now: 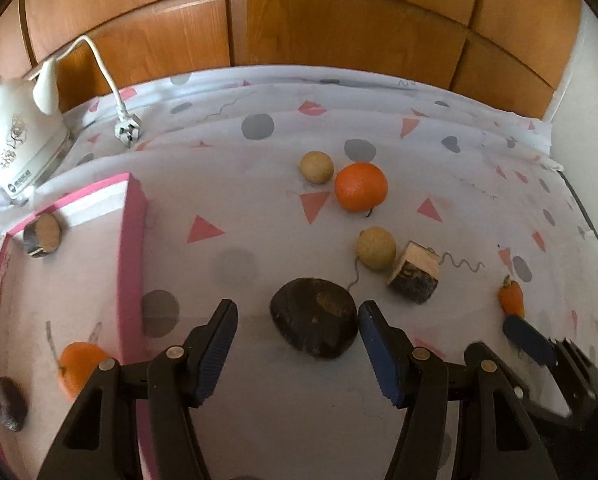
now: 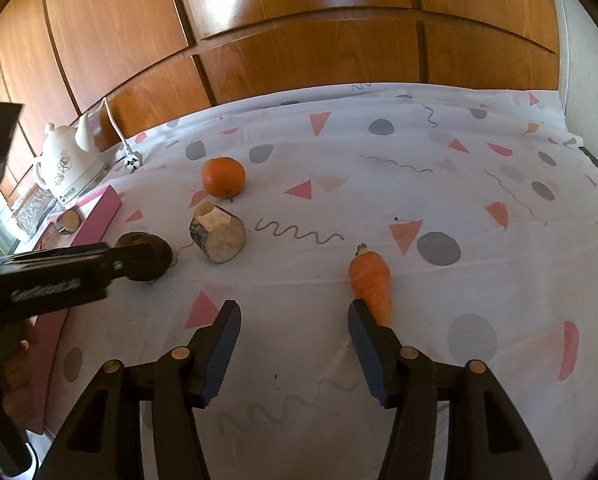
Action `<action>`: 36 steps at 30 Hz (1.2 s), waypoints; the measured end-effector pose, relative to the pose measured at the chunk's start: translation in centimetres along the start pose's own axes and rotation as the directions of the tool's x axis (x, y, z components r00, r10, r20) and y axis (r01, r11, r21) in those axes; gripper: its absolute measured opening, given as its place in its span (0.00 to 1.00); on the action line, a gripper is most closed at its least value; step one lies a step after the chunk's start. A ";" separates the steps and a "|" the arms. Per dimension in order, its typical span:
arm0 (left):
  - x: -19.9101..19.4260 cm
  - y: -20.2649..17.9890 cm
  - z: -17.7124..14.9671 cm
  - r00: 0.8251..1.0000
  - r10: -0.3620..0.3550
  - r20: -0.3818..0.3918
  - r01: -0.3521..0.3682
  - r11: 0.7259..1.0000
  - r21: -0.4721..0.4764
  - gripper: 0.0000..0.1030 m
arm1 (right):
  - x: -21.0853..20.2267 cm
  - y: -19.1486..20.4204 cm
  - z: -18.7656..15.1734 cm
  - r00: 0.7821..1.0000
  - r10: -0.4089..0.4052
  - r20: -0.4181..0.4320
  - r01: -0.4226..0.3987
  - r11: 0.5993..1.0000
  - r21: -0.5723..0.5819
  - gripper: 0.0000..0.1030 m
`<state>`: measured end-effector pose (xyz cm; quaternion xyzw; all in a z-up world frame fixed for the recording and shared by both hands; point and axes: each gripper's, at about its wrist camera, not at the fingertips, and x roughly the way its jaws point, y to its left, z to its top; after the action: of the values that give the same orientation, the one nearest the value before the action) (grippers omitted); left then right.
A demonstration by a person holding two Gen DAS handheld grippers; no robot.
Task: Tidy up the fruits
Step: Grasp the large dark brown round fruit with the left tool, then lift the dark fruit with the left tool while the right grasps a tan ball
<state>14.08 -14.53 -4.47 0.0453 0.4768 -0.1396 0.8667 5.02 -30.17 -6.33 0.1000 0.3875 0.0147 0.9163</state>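
Note:
My left gripper (image 1: 295, 320) is open, its fingers on either side of a dark brown round fruit (image 1: 315, 322) on the patterned cloth. Beyond it lie an orange (image 1: 361, 187), two tan round fruits (image 1: 316, 166) (image 1: 376, 247) and a cut wood chunk (image 1: 414, 276). A pink tray (image 1: 133, 248) on the left holds an orange (image 1: 77, 368), a dark fruit (image 1: 10, 402) and a wood slice (image 1: 43, 235). My right gripper (image 2: 293, 320) is open and empty; a carrot (image 2: 371, 280) lies just past its right finger. The left gripper shows at the right wrist view's left edge (image 2: 51, 276).
A white electric kettle (image 1: 17, 140) with a loose cord and plug (image 1: 127, 131) stands at the back left. Wooden cabinet doors (image 1: 299, 20) close off the back. The table edge runs along the right (image 2: 595, 160).

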 end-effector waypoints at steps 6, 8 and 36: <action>1.2 -0.4 0.1 1.000 0.019 0.015 -0.019 1.000 0.000 0.56 | 0.0 -0.2 -0.1 1.000 0.012 0.007 -0.012 1.000 0.008 0.56; 1.0 -0.5 0.0 1.000 0.001 0.027 -0.001 1.000 0.007 0.44 | 0.0 -0.2 -0.1 1.000 0.015 0.008 -0.015 1.000 0.010 0.56; -2.7 -1.3 -7.3 0.981 -0.058 0.186 0.056 0.998 0.017 0.43 | 1.5 4.3 6.3 0.993 0.111 -0.040 -0.117 0.970 -0.213 0.53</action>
<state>6.37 -13.68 -6.07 0.0237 0.3939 -0.1708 0.9029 10.77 -26.86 -2.25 0.0222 0.3897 0.1105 0.9140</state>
